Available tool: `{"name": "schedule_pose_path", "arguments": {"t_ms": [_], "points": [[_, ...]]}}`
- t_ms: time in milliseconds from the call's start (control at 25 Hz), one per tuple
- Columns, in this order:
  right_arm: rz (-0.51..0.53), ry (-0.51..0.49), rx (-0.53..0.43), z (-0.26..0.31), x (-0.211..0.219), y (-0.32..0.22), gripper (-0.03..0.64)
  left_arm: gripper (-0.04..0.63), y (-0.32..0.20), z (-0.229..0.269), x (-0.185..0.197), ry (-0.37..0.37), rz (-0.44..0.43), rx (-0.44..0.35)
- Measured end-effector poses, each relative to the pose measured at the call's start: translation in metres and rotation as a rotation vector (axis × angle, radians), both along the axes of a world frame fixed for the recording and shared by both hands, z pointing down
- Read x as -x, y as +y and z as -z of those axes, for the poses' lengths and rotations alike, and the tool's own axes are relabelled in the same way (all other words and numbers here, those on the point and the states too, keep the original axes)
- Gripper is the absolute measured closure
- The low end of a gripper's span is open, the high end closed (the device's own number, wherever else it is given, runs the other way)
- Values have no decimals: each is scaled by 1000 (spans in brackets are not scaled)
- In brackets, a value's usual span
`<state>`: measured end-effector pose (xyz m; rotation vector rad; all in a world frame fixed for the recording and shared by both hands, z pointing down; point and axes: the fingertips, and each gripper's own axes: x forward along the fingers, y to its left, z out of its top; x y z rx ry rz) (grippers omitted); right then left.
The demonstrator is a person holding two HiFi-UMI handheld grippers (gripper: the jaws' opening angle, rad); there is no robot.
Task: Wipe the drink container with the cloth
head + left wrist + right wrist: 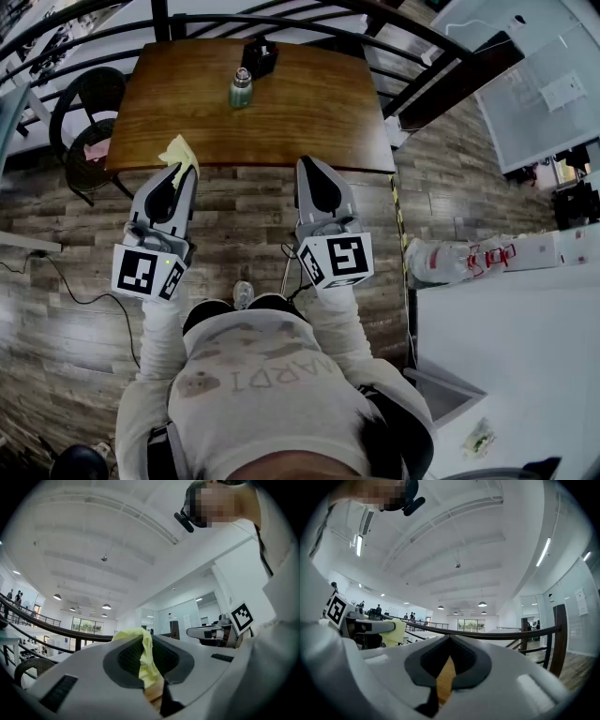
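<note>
Between left claw point(184, 171) jaws, yellow cloth point(177, 150)

A brown wooden desk point(309, 117) stands on a floor point(244, 220) of grey-brown wood planks and shows from above at the top of the head view. Its top is roughly square, smooth and slightly glossy, with a darker strip along the near edge. Two things stand on it, both toward the far edge and a little left of centre. One is a small green bottle point(241, 88) with a silver cap, upright. Close behind it to the right is a black boxy object point(259, 57), too small to identify; whether the two touch cannot be told. On the floor, a black chair point(82, 117) stands just beside the desk's left edge, and a dark cable point(82, 292) lies further left.
</note>
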<state>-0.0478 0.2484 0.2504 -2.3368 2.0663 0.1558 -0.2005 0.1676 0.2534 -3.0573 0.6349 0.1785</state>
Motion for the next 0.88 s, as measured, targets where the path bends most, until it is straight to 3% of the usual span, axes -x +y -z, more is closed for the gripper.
{"name": "schedule_pose_path", "arguments": {"t_ms": [440,880], "points": [[18,13,-9,-2,-3,-2,606,566,-2,-1,-1,10,28,-13],[91,-34,11,-14,-13,-13,606,566,-1,-9,-18,-4,45,2]]}}
